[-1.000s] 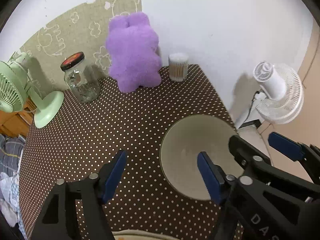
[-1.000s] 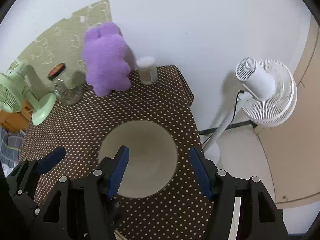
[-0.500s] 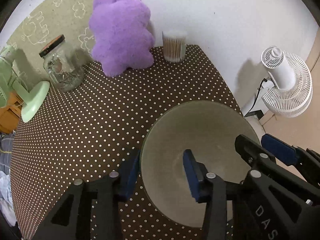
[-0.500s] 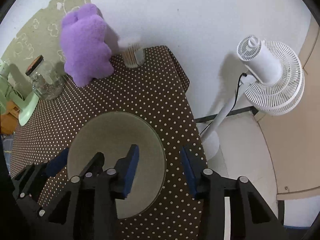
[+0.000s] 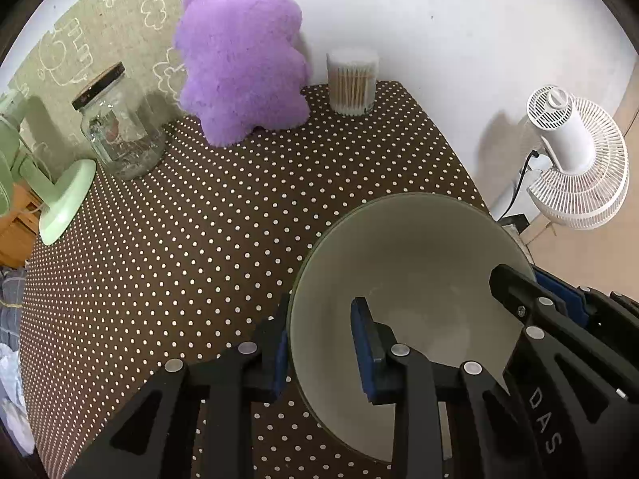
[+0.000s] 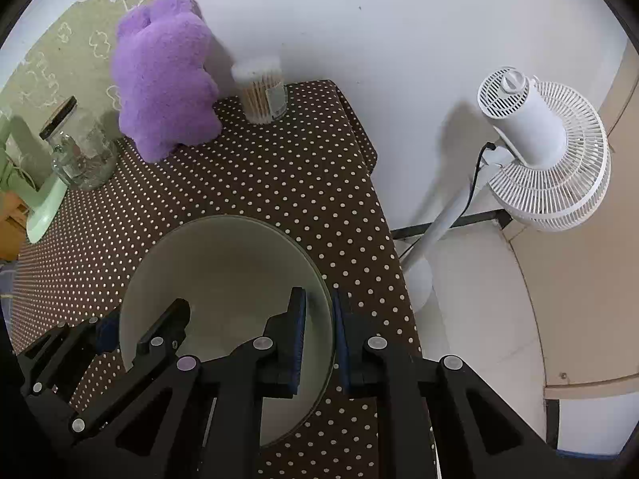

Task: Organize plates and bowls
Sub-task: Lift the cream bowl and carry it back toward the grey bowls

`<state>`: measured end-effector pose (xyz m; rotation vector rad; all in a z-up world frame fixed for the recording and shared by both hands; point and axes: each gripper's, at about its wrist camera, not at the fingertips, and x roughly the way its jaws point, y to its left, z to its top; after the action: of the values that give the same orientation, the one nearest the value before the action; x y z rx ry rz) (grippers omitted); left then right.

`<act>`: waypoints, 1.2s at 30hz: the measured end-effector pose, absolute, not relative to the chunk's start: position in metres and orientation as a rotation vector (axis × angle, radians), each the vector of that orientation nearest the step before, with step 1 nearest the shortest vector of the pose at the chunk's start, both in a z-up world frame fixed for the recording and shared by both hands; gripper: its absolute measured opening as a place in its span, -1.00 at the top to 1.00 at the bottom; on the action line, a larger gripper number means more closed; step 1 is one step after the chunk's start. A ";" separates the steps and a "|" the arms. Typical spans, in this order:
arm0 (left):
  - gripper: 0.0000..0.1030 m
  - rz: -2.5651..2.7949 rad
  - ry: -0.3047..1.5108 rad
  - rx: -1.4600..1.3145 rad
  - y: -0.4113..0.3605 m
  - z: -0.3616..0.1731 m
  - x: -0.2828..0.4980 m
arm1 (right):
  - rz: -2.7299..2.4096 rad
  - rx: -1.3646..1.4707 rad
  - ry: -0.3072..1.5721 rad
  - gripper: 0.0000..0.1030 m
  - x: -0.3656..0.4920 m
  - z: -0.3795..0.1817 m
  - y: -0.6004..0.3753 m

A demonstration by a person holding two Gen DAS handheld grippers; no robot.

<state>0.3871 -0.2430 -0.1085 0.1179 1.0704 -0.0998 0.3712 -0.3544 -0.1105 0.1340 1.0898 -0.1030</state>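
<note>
- Now left gripper (image 5: 319,343) straddles the bowl (image 5: 407,263) rim narrowly, not visibly pinching.
- Right gripper (image 6: 319,331) clamps the right rim.
- Lift level, evenly, off the worktop (image 5: 199,231).

A white wall (image 6: 379,20) backs a table under a brown polka-dot cloth (image 5: 191,239). A green patterned sheet (image 5: 80,40) hangs on the wall at left. A white standing fan (image 6: 539,139) stands on the pale floor (image 6: 479,299).

Both tools are matte black plastic with open triangular cut-outs and silver screws. The left gripper (image 5: 321,353) and right gripper (image 6: 319,337) carry blue pads (image 5: 361,349) (white letters "DAS" show on one body).
</note>
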 end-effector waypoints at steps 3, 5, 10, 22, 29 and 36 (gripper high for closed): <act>0.54 -0.092 1.066 0.107 -0.242 -0.109 0.387 | -0.108 0.134 1.091 0.67 0.371 -0.112 -0.354; 0.55 -0.092 1.068 0.111 -0.242 -0.108 0.386 | -0.113 0.138 1.090 0.66 0.371 -0.112 -0.353; 0.55 -0.091 1.068 0.116 -0.240 -0.103 0.378 | -0.109 0.140 1.101 0.66 0.367 -0.109 -0.351; 0.55 -0.071 1.059 0.104 -0.218 -0.074 0.347 | -0.095 0.130 1.095 0.66 0.343 -0.083 -0.332; 0.55 -0.072 1.028 0.095 -0.201 -0.047 0.324 | -0.089 0.124 1.065 0.66 0.324 -0.056 -0.315; 0.55 -0.080 0.999 0.109 -0.182 -0.025 0.300 | -0.088 0.106 1.044 0.66 0.305 -0.031 -0.298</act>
<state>0.2998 -0.1822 -0.0251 0.1088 0.9990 -0.0801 0.3046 -0.2983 -0.0309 0.1063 1.0440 -0.0883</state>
